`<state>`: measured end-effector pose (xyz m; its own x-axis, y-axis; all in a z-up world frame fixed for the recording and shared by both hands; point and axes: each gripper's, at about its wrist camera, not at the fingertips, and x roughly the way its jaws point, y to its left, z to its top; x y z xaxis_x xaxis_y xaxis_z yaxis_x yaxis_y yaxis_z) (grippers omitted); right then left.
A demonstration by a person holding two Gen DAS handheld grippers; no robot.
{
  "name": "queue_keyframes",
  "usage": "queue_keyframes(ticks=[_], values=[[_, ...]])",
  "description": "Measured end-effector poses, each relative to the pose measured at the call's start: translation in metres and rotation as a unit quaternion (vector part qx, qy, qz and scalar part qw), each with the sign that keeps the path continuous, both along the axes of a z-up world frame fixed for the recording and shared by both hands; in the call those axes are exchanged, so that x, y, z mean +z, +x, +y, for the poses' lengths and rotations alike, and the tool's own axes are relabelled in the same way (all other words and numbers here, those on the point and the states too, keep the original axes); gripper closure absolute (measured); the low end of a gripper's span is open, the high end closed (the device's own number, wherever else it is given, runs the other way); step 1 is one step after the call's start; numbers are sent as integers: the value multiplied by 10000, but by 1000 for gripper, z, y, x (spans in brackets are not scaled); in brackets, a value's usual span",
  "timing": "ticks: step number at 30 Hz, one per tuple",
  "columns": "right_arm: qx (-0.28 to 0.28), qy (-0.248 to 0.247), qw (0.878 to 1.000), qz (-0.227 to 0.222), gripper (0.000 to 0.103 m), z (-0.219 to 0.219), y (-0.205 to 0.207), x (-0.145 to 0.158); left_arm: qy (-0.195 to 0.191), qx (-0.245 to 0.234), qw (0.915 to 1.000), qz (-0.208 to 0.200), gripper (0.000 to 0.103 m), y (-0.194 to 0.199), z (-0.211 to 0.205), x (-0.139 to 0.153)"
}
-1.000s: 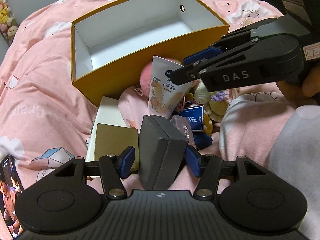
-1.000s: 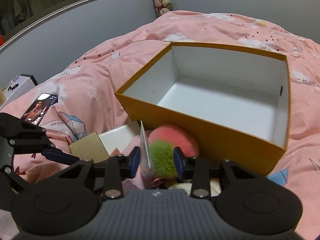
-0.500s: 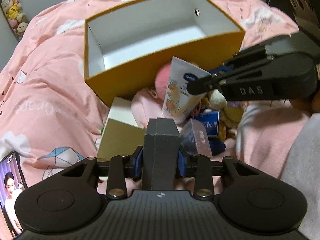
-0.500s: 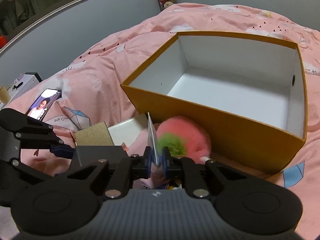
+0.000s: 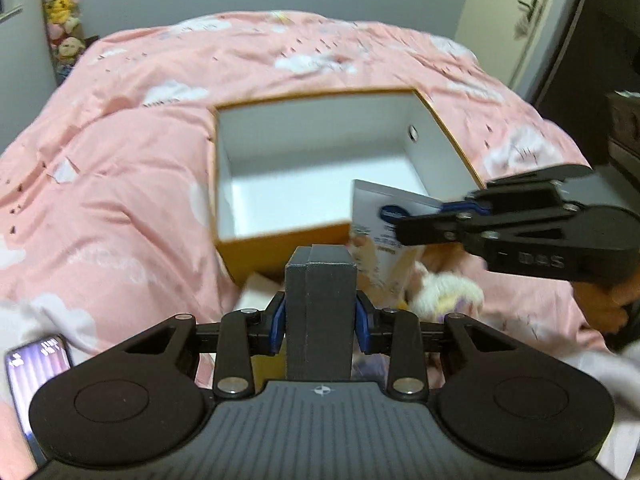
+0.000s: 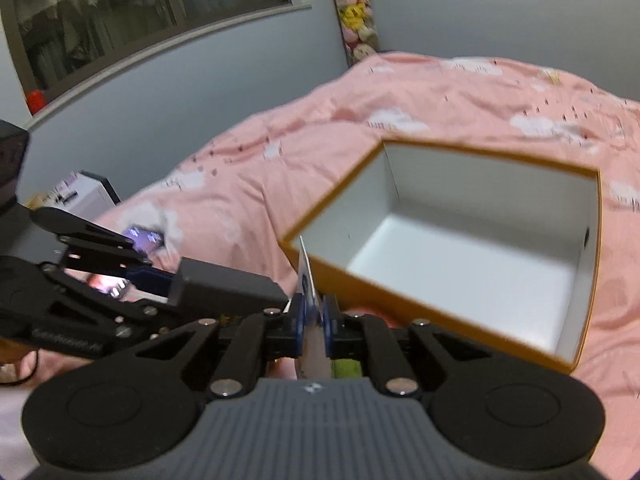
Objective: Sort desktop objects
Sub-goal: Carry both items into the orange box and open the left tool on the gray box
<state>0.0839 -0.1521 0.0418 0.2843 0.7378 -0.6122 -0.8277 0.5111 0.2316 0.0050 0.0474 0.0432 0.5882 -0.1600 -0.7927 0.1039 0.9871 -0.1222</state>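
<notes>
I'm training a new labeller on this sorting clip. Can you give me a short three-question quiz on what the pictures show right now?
1. True or false: the orange box already has items inside.
2. What does the left tool hold?
A. a phone
B. a dark grey box
C. a plush toy
3. Fill in: the right tool is shut on the flat end of a white ____.

Key
1. False; its white inside is bare.
2. B, the dark grey box.
3. tube.
</notes>
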Motion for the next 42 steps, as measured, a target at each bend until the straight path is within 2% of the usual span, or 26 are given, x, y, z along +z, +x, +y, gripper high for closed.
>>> queue_keyframes(ticks=[8, 12, 18, 22, 27, 33, 37, 42], values=[[-231, 582, 9976, -297, 93, 8, 23, 39, -243, 362, 9986, -287, 64, 44, 29, 30], [-536, 733, 9947, -473, 93, 18, 41, 47, -313, 292, 9989, -165, 64, 74, 40, 35], [-1179, 375, 9912, -467, 93, 38, 81, 24, -142, 171, 9993, 291, 64, 114, 41, 22], [-1394, 191, 9899, -166, 93, 51, 105, 3, -92, 22, 9981, 615, 64, 135, 44, 9], [-1455, -57, 9892, 187, 93, 65, 113, -22, -18, -205, 9956, 909, 64, 152, 43, -2], [-1467, -231, 9880, 421, 93, 74, 116, -38, 91, -355, 9909, 1298, 64, 175, 41, -18], [-1518, -211, 9863, 603, 93, 73, 120, -46, 249, -590, 9862, 1524, 64, 187, 33, -27], [-1605, -119, 9830, 881, 92, 72, 124, -55, 148, -644, 9825, 1741, 64, 197, 30, -42]])
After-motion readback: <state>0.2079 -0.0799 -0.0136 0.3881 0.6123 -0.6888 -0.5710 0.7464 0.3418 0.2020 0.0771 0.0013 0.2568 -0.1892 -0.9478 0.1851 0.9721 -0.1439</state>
